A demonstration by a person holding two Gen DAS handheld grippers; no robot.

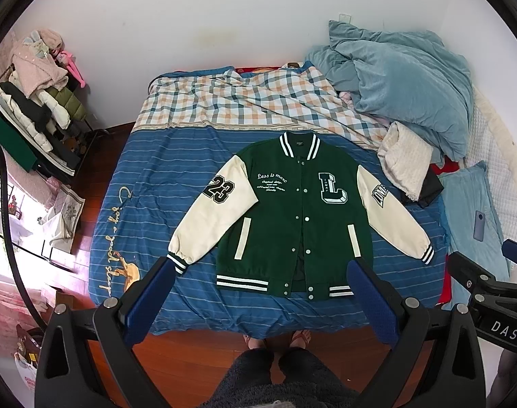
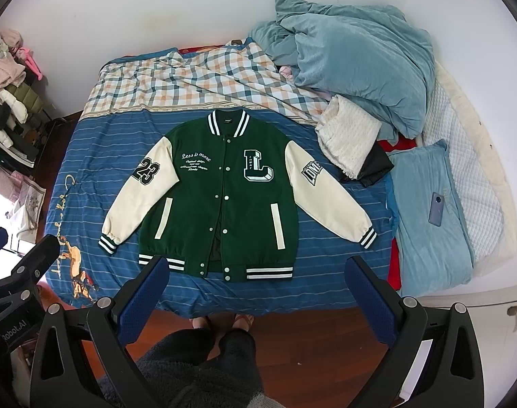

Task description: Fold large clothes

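A green jacket (image 1: pixel 294 219) with cream sleeves is laid flat, front up and sleeves spread, on the blue bed (image 1: pixel 149 183), collar toward 12 o'clock. Both the left gripper (image 1: pixel 261 272) and right gripper (image 2: pixel 258 268) are held released above the hem, nothing grasped. A phone (image 2: pixel 435 208) is seen at 3 o'clock.

Wide-spread right tongs (image 2: pixel 258 268) hover above a green jacket (image 2: pixel 221 197) flat on the bed (image 2: pixel 88 156).

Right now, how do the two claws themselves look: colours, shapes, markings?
Both look alike: the left claw and the right claw each have black angular frames with silver bolts and two flat fingers faced with dark blue textured pads. The neighbouring body reads "DAS" in the left view, "Robot.AI" in the right.
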